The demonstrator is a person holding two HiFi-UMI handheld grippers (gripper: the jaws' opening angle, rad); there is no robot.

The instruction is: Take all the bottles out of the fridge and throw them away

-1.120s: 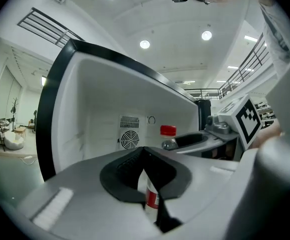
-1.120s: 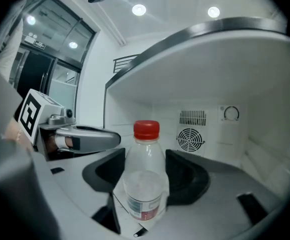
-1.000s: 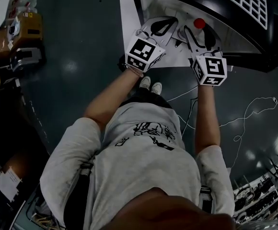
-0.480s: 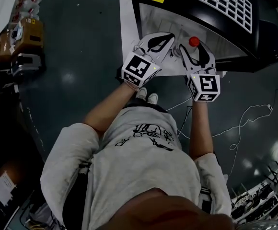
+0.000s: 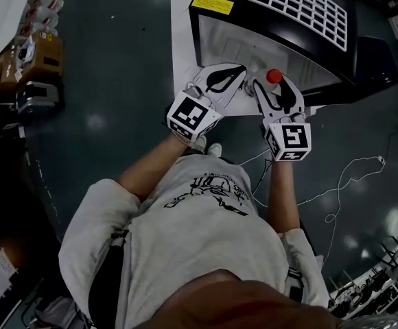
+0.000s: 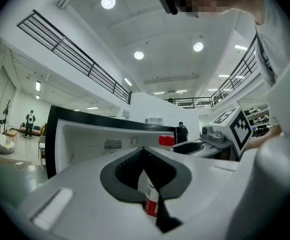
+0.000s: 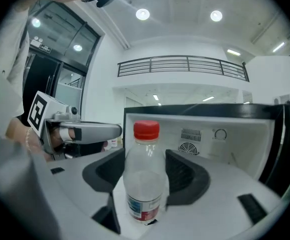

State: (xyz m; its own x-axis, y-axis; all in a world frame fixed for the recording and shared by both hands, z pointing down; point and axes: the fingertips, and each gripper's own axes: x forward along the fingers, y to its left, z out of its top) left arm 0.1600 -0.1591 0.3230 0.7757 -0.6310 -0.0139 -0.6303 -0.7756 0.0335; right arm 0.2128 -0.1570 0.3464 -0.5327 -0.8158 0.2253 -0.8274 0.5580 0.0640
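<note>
Left tool [image 6: 147, 176] pinches a clear red-labelled plastic bottle [image 6: 151, 199] | right tool [image 7: 145, 176] clamps a clear red-capped plastic bottle [image 7: 145, 184], upright | black, white-lined fridge [image 5: 195, 36] at 12 o'clock looks emptied | binning not yet done.

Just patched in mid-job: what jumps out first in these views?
A clear bottle with a red cap stands clamped in the right gripper, right in front of the open black fridge and its white interior. Seen from the head view, the person stands over it, the left gripper alongside with its jaw tips together.
</note>
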